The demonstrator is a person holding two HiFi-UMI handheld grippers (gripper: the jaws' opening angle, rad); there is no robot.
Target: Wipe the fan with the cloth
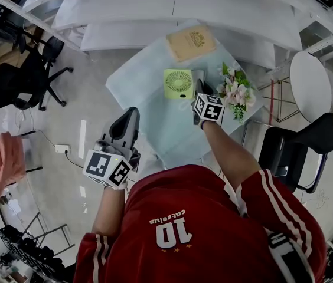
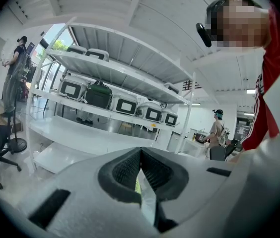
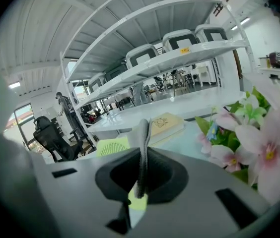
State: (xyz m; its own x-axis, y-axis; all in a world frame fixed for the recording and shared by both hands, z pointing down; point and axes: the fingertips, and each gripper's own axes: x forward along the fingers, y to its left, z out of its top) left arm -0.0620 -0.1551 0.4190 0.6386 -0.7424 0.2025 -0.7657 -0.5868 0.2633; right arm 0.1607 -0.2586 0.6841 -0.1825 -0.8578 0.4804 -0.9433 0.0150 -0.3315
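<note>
Standing toward the table's (image 1: 154, 128) far edge in the head view, the green fan (image 1: 179, 84) has the right gripper (image 1: 200, 93) just beside it; the left gripper (image 1: 130, 119) hangs off the left edge. The left gripper view shows its jaws pressed together, empty. The right gripper view shows jaws clamped on the grey cloth (image 3: 141, 143).
</note>
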